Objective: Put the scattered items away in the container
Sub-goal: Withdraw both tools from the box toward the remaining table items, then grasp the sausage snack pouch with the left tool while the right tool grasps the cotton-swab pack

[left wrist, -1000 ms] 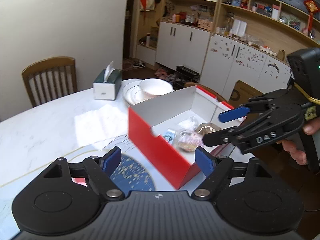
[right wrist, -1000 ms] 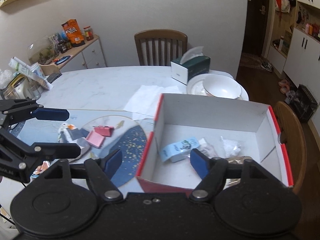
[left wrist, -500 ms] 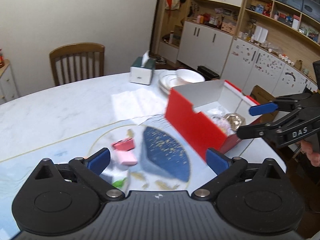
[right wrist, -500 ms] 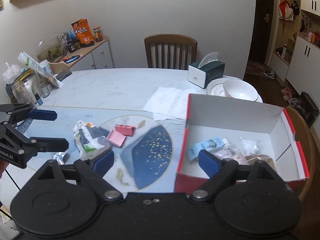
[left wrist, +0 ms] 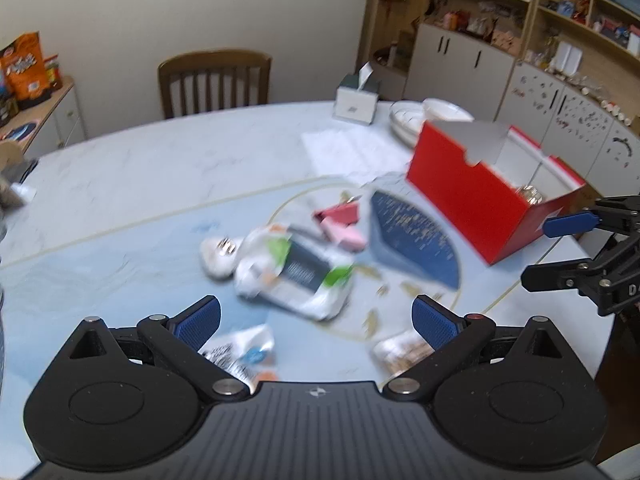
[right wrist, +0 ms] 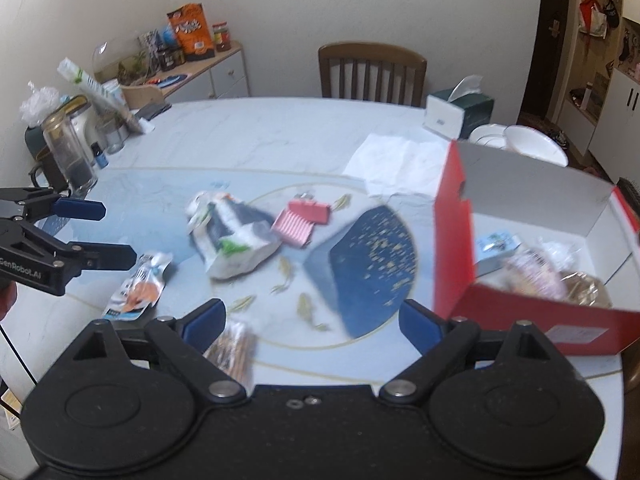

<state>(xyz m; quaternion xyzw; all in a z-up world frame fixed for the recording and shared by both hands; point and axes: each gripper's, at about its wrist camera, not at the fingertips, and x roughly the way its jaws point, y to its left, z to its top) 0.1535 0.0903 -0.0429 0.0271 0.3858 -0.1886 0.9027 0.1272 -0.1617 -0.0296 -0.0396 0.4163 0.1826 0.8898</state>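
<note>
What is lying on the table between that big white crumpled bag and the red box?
In the right wrist view, a pink comb-like item sits right beside the white bag; beyond it only the table's dark blue pattern reaches the red box.

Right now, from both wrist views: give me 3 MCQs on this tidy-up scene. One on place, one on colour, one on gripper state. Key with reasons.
1. Where does the pink clip lie?
A. inside the box
B. on the table between the big white snack bag and the box
C. on the chair

2. What colour is the outside of the box?
A. red
B. green
C. yellow

3. How are the left gripper and right gripper?
A. both open and empty
B. left shut on a packet
C. right shut on the clip

Answers: 1 B, it rests on the table right of the snack bag. 2 A, the outer walls are red, the inside white. 3 A, both pairs of pads stand wide apart with nothing between.
</note>
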